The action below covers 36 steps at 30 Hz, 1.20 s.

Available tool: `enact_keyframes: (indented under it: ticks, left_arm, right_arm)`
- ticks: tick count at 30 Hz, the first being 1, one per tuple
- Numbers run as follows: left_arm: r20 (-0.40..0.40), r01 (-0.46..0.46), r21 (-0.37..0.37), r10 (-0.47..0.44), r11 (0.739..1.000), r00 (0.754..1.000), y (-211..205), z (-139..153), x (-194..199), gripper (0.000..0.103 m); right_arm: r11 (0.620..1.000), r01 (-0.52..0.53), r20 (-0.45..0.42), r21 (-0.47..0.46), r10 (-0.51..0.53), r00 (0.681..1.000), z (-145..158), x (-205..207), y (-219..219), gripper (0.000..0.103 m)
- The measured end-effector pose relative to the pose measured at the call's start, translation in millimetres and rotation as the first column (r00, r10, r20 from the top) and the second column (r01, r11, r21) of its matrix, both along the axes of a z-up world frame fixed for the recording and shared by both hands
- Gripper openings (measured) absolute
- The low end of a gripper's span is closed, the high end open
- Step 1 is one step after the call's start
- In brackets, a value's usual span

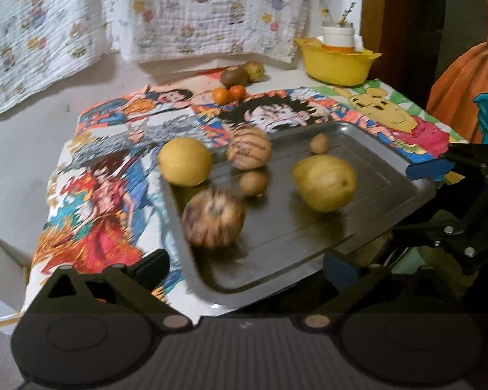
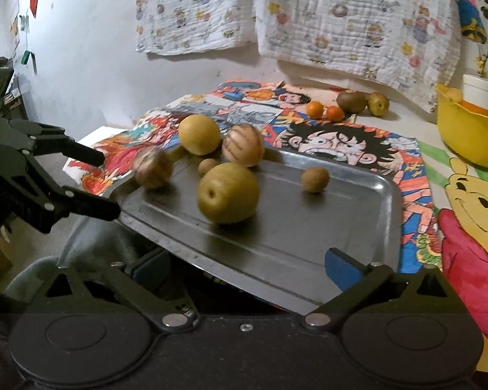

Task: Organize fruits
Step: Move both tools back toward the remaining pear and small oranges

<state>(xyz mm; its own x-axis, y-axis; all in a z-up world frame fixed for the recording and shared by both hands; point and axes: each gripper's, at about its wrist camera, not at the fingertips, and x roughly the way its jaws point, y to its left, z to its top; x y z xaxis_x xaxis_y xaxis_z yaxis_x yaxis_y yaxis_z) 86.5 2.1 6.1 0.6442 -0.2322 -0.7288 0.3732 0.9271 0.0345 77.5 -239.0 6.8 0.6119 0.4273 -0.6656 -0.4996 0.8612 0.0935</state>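
— Where are we in the fruit sorting?

— We are holding up the metal tray (image 1: 309, 227), its near side off the table (image 1: 22, 149) and tilted. Six fruits are on it: a large yellow pear (image 1: 323, 182) mid-frame, a round yellow fruit (image 1: 185, 161) at the tray's upper-left corner, two striped fruits (image 1: 249, 151) and two small brown ones (image 1: 253, 182). The lower striped one is smeared, so we judge it is rolling.

— And our fingers?

— The left gripper (image 1: 247, 266) has its fingers (image 1: 153, 265) spread wide, with the tray's near rim between them. The right gripper (image 2: 247, 263) is the same: fingers (image 2: 341, 261) apart and the rim across the gap. Neither pinches the metal. It looks carried, though we cannot tell the exact contact.

— What is left outside the tray?

— Two small oranges (image 1: 229, 95), a kiwi (image 1: 233, 76) and a greenish fruit (image 1: 254, 71) lie on the cartoon cloth (image 1: 107, 195) in the upper middle. A yellow bowl (image 1: 338, 65) stands at the upper right.

— Next move?

— We think the tray should be levelled first. The round fruit rolls freely and the rim is shallow. After that, both sides must move together at an even height.
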Motion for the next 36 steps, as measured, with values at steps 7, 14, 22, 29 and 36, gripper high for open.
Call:
enact_keyframes:
  ticks: [7,14,22,29,36]
  left_arm:
    - [-0.024,-0.039,0.051,0.041,0.998,0.999,20,-3,4,0.102]
    - [-0.046,-0.080,0.050,0.083,0.996,0.996,38,2,14,0.102]
    - [-0.033,-0.128,0.045,0.130,0.991,0.991,55,12,28,0.102]
    - [-0.017,-0.153,0.026,0.153,0.988,0.988,63,20,48,0.102]
    - [-0.014,-0.164,0.009,0.164,0.986,0.986,68,26,85,0.102]
  right_arm:
    - [1.000,0.007,-0.028,0.023,-0.007,1.000,2,14,7,0.102]
    - [1.000,-0.013,-0.014,0.019,0.014,1.000,12,27,14,0.102]
    - [0.999,-0.031,0.018,0.028,0.031,0.999,24,43,19,0.102]
    - [0.999,-0.040,0.076,0.002,0.040,0.996,39,61,21,0.102]
    - [0.999,-0.009,0.128,-0.039,0.013,0.992,56,97,10,0.102]
